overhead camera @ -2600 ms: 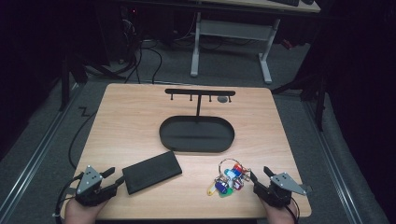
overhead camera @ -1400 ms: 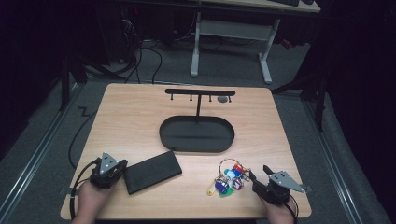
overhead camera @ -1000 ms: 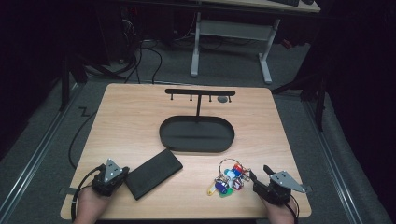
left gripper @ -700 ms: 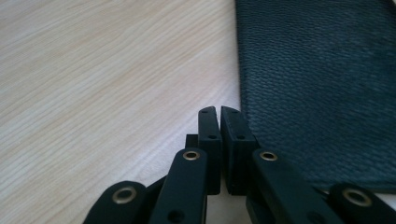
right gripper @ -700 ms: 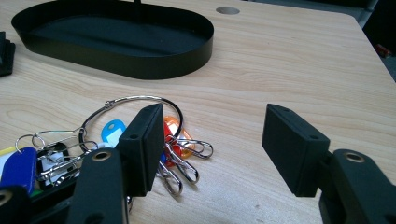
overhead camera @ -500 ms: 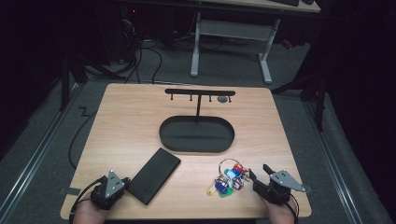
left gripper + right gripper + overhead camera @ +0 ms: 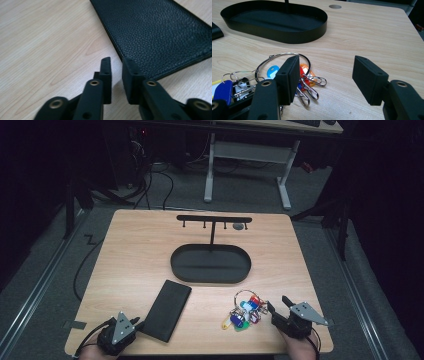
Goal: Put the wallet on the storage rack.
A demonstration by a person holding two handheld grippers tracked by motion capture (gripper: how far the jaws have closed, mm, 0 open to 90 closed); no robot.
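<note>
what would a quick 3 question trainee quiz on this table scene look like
1. True or false: the black leather wallet lies inside the black oval tray.
2. Which gripper is nearer the bunch of keys: A the left gripper, B the right gripper?
3. Fill in: the jaws of the right gripper stand ____, with nothing between them.

Key: 1 false, it lies on the wooden table, with the left gripper's slightly parted jaws at its near corner. 2 B. 3 open.
</note>
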